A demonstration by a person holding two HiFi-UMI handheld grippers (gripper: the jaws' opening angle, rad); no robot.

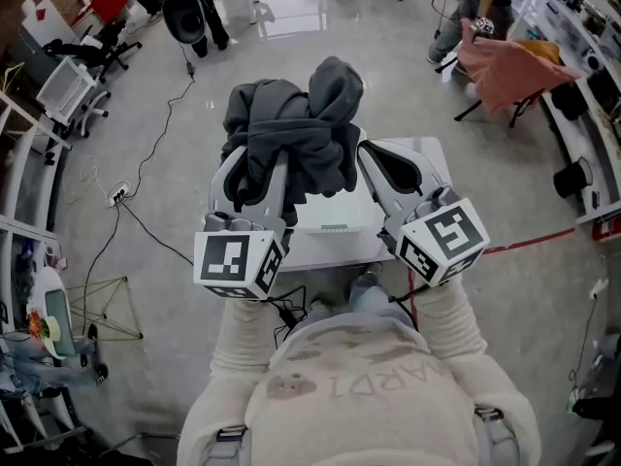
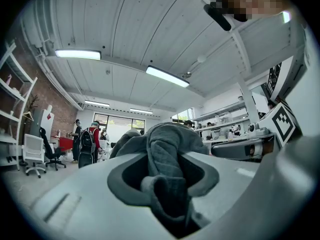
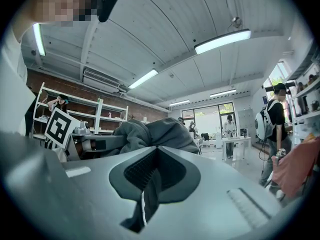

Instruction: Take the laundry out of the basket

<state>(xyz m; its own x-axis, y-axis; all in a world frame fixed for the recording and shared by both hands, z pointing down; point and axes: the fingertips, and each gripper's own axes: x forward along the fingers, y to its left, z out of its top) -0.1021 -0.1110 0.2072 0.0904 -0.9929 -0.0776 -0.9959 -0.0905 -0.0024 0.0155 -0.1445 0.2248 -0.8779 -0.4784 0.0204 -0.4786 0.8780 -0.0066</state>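
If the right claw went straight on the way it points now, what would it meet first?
The grey garment that the right claw itself grips, bunched just ahead. Beyond it, probably only open air.

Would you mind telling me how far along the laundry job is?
Done: the grey garment is up above the white basket. In hand: the left tongs and right tongs are both shut on it. Left: setting it down; the basket's visible part looks bare, but the garment hides much of it.
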